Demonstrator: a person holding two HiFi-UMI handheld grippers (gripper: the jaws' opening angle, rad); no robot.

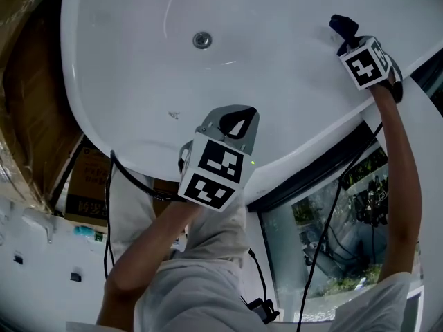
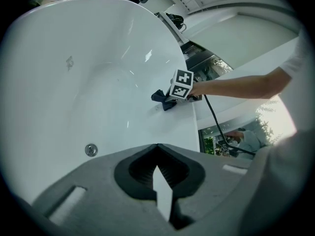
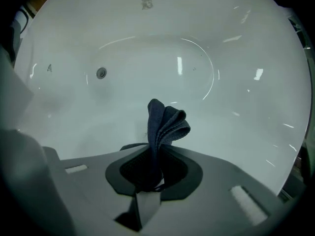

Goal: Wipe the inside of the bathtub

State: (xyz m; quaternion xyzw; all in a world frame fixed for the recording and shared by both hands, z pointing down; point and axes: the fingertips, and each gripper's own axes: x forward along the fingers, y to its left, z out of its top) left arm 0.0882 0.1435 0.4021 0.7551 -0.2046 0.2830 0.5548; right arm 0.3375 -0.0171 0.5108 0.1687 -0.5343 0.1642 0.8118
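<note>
The dark blue cloth [image 3: 165,124] sticks out ahead of the right gripper [image 3: 156,156], whose fingers [image 3: 133,168] are clamped on its bunched lower end while its folds fan out just past their tips. In the left gripper view the cloth [image 2: 161,98] lies against the inner side wall of the white bathtub [image 2: 74,92], close under the rim. The drain [image 3: 101,73] sits in the tub floor, well beyond the right fingers and off to their left. A small grey mark [image 3: 146,3] shows on the far wall, straight ahead of those fingers.

The left gripper [image 2: 158,170] hangs over the tub's near end, well apart from the cloth. Its fingers [image 2: 140,168] are closed tip to tip with nothing between them. The drain [image 2: 90,150] lies ahead of them and to their left. A black cable [image 2: 212,117] trails from the right gripper down outside the tub, behind its fingers.
</note>
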